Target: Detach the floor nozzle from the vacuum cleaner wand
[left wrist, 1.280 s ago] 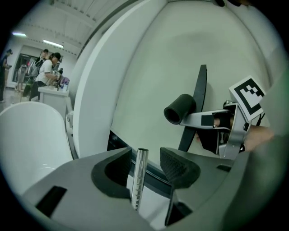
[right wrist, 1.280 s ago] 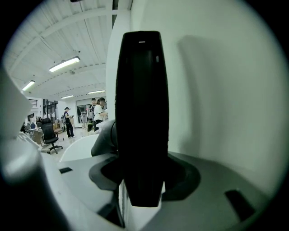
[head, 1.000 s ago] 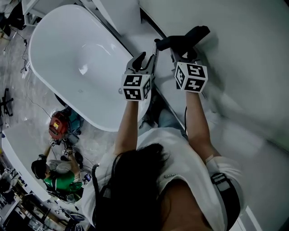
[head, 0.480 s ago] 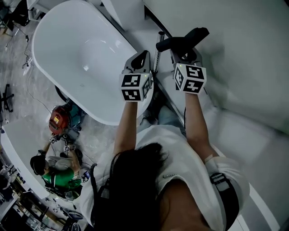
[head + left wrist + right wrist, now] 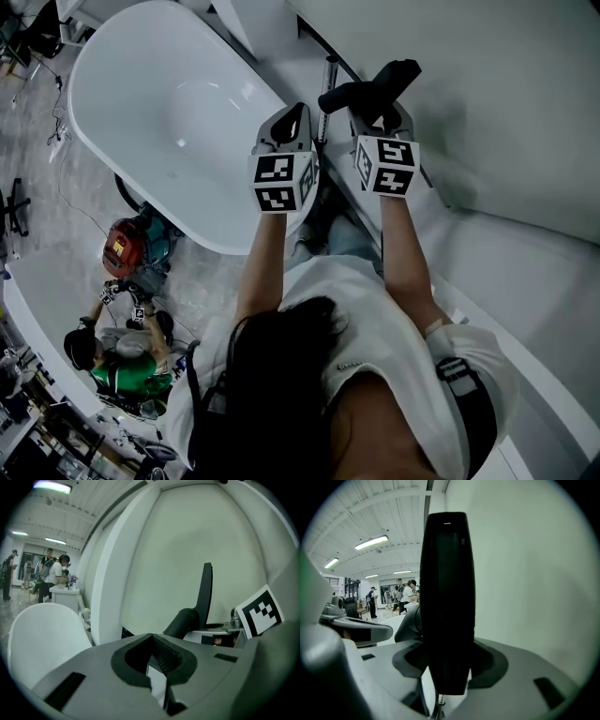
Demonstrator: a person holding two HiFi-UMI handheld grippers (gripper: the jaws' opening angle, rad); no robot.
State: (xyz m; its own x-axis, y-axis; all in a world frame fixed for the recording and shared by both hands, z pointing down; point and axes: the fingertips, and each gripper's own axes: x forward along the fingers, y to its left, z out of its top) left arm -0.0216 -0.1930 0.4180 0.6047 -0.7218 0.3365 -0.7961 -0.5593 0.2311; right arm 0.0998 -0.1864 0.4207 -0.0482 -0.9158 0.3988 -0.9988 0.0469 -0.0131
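Note:
The black floor nozzle (image 5: 370,87) stands between the fingers of my right gripper (image 5: 380,112), which is shut on it. In the right gripper view the nozzle (image 5: 447,602) rises upright out of the jaws of that gripper (image 5: 447,667) and hides most of what lies ahead. A thin metal wand (image 5: 328,94) runs just left of the nozzle. My left gripper (image 5: 295,117) sits beside the wand, its jaws shut with nothing between them (image 5: 151,637). From the left gripper view the nozzle (image 5: 201,597) and the right gripper's marker cube (image 5: 260,611) show to the right.
A large white bathtub (image 5: 141,141) lies left of the grippers. A white slanted wall panel (image 5: 487,103) fills the right side. Below on the floor are a person in green (image 5: 122,370) and a red device (image 5: 122,248). People stand far off (image 5: 54,571).
The left gripper's jaws have gone from spread wide by the wand to shut. Both grippers and the nozzle have shifted a little to the left in the head view.

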